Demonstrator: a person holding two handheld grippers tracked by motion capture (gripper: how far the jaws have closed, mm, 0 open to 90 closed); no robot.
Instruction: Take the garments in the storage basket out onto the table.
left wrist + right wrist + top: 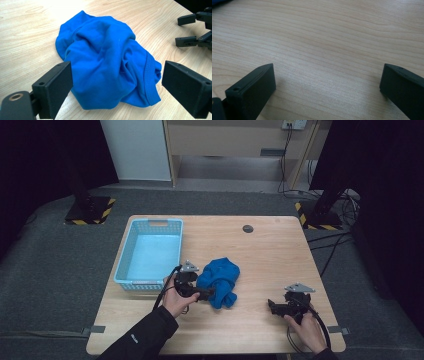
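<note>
Crumpled blue garment [220,281] at the centre of the wooden counter [270,255]; in the high view its long axis runs from upper left to lower right, ribbed hem toward the lower end. Left hand-held gripper [209,293], jaws spread wide, straddles the garment's near edge without pinching it. Right hand-held gripper [272,306], lower right of the frame, jaws likewise spread, over bare wood. Light-blue basket [131,250] stands left of the garment.

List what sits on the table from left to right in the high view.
Light blue plastic basket → left claw → crumpled blue garment → right claw.
</note>
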